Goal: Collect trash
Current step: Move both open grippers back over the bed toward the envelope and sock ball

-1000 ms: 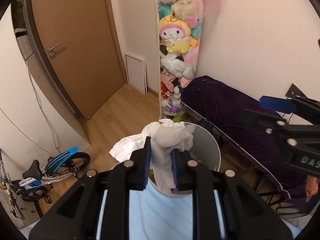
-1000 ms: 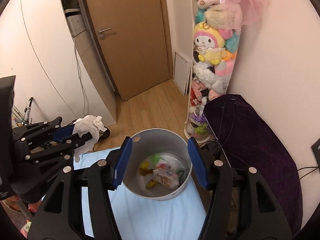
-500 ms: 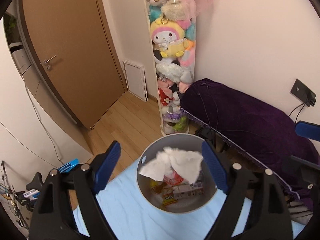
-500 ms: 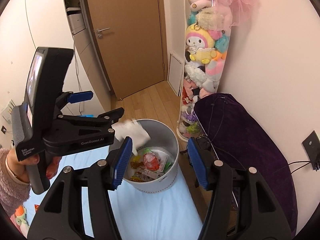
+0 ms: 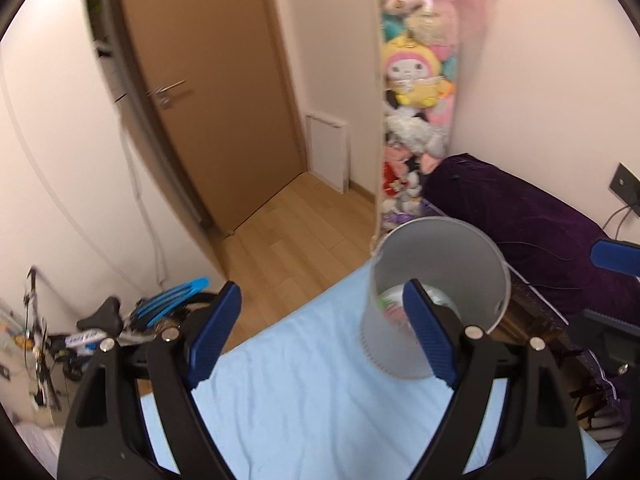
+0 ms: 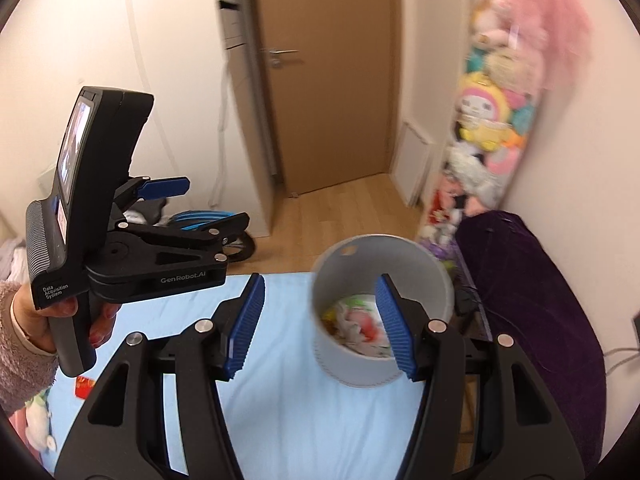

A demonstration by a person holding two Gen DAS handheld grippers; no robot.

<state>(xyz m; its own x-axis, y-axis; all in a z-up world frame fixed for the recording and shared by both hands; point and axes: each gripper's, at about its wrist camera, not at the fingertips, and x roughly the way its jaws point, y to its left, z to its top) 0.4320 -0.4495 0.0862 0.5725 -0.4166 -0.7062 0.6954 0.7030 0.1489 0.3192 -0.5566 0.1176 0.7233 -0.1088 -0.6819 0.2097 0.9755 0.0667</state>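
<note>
A white round trash bin stands on the light blue sheet at the bed's far edge. It also shows in the right wrist view, with a white tissue and colourful wrappers inside. My left gripper is open and empty, left of the bin and above the sheet. In the right wrist view the left gripper is held up at the left. My right gripper is open and empty, with the bin behind its right finger.
A purple covered bench runs along the right wall. A column of plush toys stands behind the bin. A brown door and wood floor lie ahead. A bicycle leans at left. A small red item lies on the sheet.
My left gripper opened and let the white tissue drop into the bin, then drew back to the left. The right gripper has shifted so that the bin sits further right.
</note>
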